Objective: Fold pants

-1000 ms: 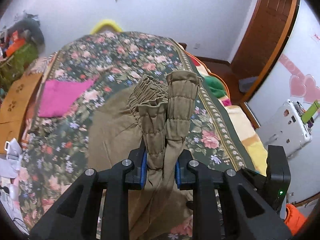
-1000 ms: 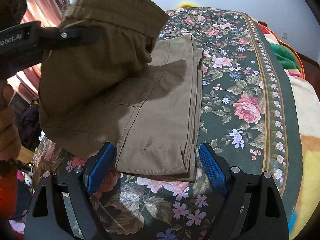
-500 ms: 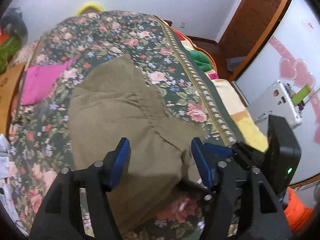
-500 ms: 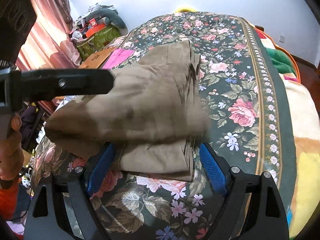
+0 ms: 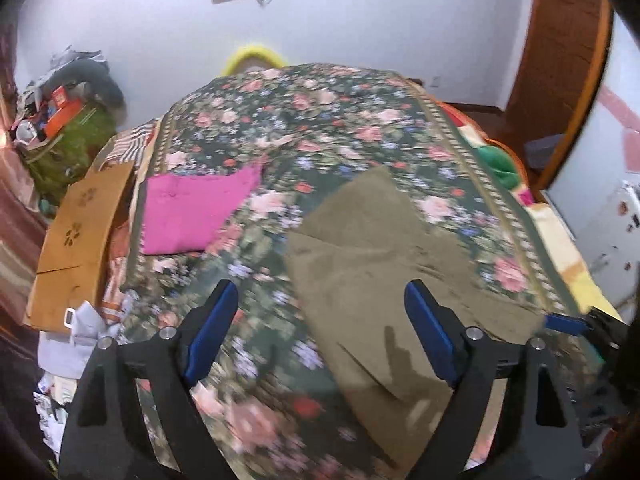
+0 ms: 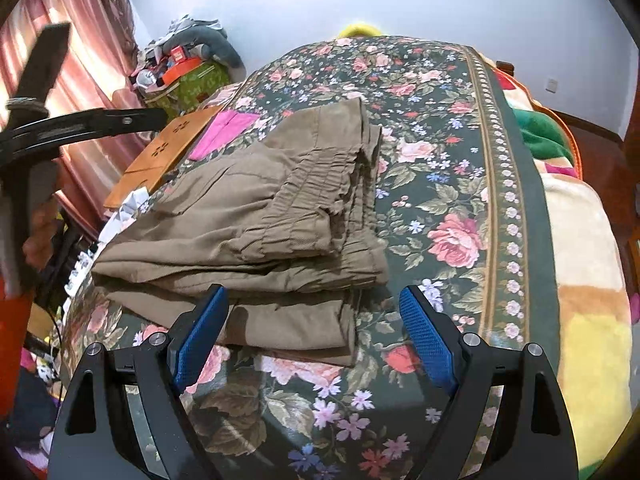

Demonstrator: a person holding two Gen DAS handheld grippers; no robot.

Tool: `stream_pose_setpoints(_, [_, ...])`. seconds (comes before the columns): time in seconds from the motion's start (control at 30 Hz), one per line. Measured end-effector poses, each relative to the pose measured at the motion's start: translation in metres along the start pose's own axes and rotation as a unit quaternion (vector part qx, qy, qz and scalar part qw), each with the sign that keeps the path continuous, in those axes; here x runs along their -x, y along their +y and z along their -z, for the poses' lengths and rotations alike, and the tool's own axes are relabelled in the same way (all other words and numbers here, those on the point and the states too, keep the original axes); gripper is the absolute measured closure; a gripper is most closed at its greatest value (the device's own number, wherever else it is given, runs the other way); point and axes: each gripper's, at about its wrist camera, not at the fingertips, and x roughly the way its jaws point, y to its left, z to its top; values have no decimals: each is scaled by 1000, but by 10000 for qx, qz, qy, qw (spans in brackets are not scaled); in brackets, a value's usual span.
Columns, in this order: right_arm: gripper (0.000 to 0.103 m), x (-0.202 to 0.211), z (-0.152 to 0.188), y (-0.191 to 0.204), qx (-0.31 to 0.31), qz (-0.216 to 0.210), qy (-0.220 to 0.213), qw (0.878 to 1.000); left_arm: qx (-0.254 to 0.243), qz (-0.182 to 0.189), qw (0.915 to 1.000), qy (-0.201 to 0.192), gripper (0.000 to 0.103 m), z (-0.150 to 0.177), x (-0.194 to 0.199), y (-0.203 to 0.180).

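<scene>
The olive-brown pants [image 6: 260,216] lie folded in a stack on the flowered bedspread [image 6: 452,184], with the gathered waistband on top toward the right. In the left wrist view the pants [image 5: 384,264] lie flat to the right of centre. My left gripper [image 5: 320,332] is open and empty above the bedspread, its right finger over the pants' left part. My right gripper [image 6: 312,332] is open and empty just in front of the stack's near edge. The left gripper also shows at the left of the right wrist view [image 6: 80,128], raised beside the bed.
A folded pink cloth [image 5: 192,212] lies on the bed's left part. A brown cardboard box [image 5: 76,236] and a cluttered pile [image 5: 64,116] stand left of the bed. A wooden door [image 5: 560,72] is at the right. Coloured blankets [image 6: 568,208] hang along the bed's right edge.
My left gripper let go of the waistband, which dropped onto the stack. It opened wide and swung away to the left. My right gripper stayed open near the stack's front edge.
</scene>
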Motion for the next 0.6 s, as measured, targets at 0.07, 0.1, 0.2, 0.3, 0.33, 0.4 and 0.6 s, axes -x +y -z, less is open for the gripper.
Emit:
stream_pose_setpoints(0.07, [18,2,-1,-3,-56,31,-25,10000,-140,-137,9997,163,15,-10,-24,12])
stream_pose_setpoints(0.1, [18,3,-2,-6,-90,48,-40,9999,-203,-277,9991,247,15,-14,-35,15])
stream_pose_setpoints(0.2, [18,4,-4,-13,-150,129,-69,9998,-210,-403,9972,594,15,-22,-73,24])
stream_pose_setpoints(0.3, [18,4,-5,-22,-215,289,-81,9993,-67,-217,9954,933,15,-32,-108,29])
stream_pose_setpoints(0.33, [18,3,-5,-25,-262,326,-69,9991,-38,-165,9945,1029,15,-34,-118,29])
stream_pose_setpoints(0.4, [18,3,-5,-35,-407,357,-45,9985,-44,-145,9935,1127,15,-38,-137,27])
stream_pose_setpoints(0.6, [18,3,-4,-54,-616,492,-3,9969,-481,-204,9855,1615,14,-39,-190,10])
